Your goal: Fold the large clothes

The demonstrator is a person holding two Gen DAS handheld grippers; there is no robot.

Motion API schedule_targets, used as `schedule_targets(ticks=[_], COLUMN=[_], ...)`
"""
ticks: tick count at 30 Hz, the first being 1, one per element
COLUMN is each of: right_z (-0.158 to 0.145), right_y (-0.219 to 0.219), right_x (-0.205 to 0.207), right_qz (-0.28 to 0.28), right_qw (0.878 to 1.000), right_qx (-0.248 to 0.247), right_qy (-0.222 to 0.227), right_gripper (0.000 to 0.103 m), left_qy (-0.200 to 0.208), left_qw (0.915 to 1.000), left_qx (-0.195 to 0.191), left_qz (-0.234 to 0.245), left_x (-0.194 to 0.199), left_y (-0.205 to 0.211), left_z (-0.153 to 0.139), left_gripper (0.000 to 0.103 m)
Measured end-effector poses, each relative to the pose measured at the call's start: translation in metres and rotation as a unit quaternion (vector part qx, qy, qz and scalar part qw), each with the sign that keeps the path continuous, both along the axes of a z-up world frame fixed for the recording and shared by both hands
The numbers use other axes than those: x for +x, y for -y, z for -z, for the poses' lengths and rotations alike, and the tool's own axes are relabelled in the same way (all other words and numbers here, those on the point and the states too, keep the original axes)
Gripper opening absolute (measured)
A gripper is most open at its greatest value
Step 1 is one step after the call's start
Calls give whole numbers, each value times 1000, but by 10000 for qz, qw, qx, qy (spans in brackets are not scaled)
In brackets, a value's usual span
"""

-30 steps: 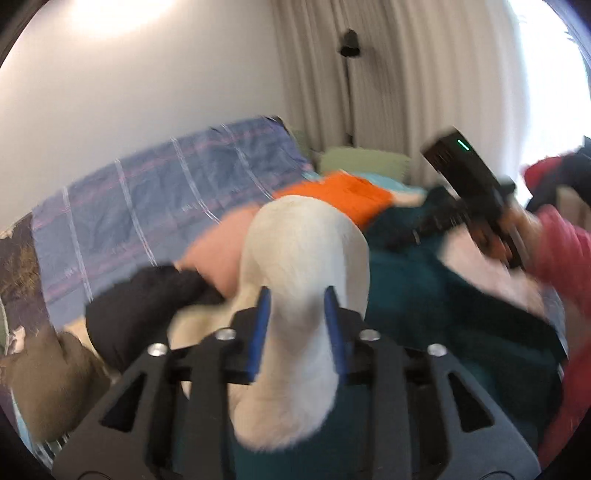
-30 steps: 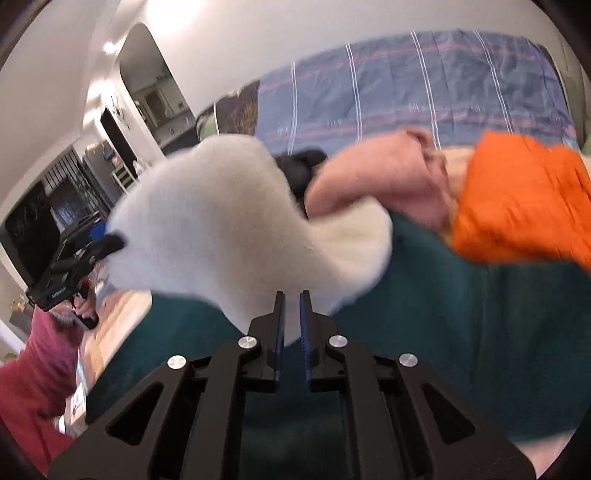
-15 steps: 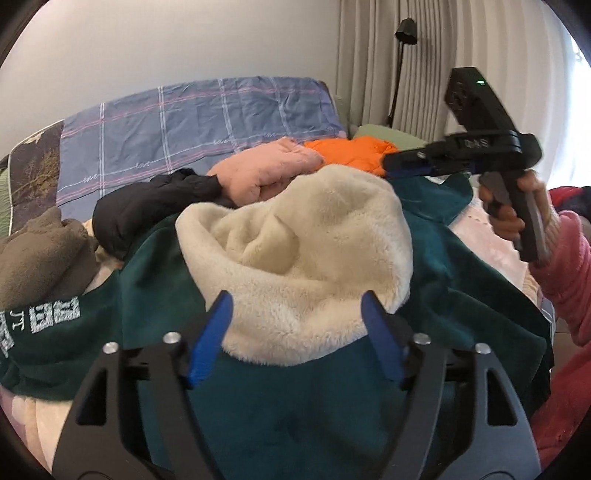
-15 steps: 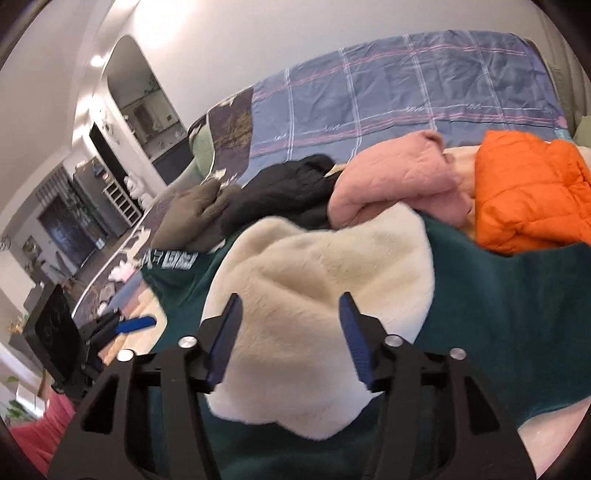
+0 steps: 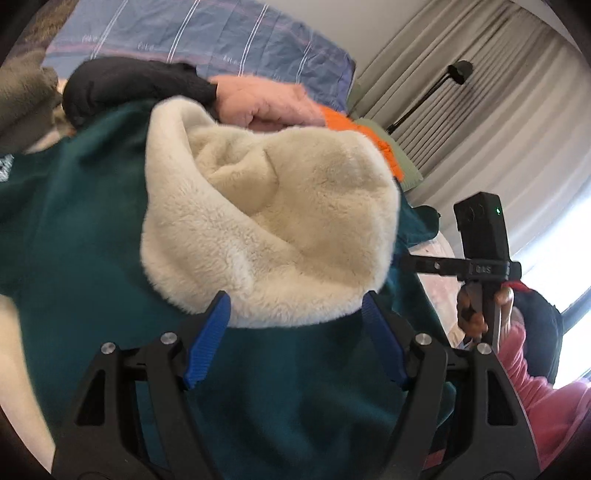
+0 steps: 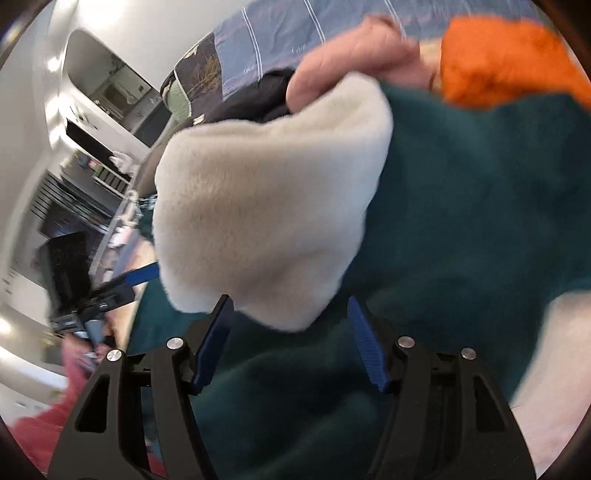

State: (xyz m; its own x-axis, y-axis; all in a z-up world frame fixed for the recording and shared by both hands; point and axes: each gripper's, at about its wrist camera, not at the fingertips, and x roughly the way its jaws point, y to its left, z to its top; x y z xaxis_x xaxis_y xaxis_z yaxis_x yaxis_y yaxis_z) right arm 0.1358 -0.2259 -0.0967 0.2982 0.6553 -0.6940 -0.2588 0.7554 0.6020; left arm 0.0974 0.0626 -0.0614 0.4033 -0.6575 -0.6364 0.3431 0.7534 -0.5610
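Observation:
A dark green hoodie lies spread on the bed, and its cream fleece-lined hood is laid back over the body. My left gripper is open and empty, its blue fingers either side of the hood's near edge. My right gripper is also open and empty, just in front of the hood on the green hoodie. The right gripper also shows at the right of the left wrist view. The left gripper shows blurred at the left of the right wrist view.
Behind the hoodie lies a pile of clothes: a black garment, a pink one and an orange jacket. A blue plaid bedcover runs along the back. Curtains and a floor lamp stand at the right.
One second ago both grippers were shut on the hood and held it up. They opened, the hood dropped onto the hoodie, and both grippers have since moved closer to it.

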Motion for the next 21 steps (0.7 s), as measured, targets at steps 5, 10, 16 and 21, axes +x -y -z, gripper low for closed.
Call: schedule_targets(ticks=[5,10,16,21], right_z=[-11,-33,17,49], right_y=[15,17,7,-10], right_x=[2,27,44,57], right_qz=[387,690,936,971], right_qw=[9978,9925,9733,9669], right_qx=[506,952,1261,1419], right_qy=[-167,-339,-1671,-1885], right_gripper=[80,90,90,83], left_qy=[-534,-909,-1101,-1365], left_qw=[9983,9955,9902,9857], left_qx=[222,-206,-690,-809], left_qz=[11,-154,-513,-563], left_x=[2,9,30,62], left_y=[10,7,-2,5], left_z=[22,36,43,53], left_gripper=[77,79,81,17])
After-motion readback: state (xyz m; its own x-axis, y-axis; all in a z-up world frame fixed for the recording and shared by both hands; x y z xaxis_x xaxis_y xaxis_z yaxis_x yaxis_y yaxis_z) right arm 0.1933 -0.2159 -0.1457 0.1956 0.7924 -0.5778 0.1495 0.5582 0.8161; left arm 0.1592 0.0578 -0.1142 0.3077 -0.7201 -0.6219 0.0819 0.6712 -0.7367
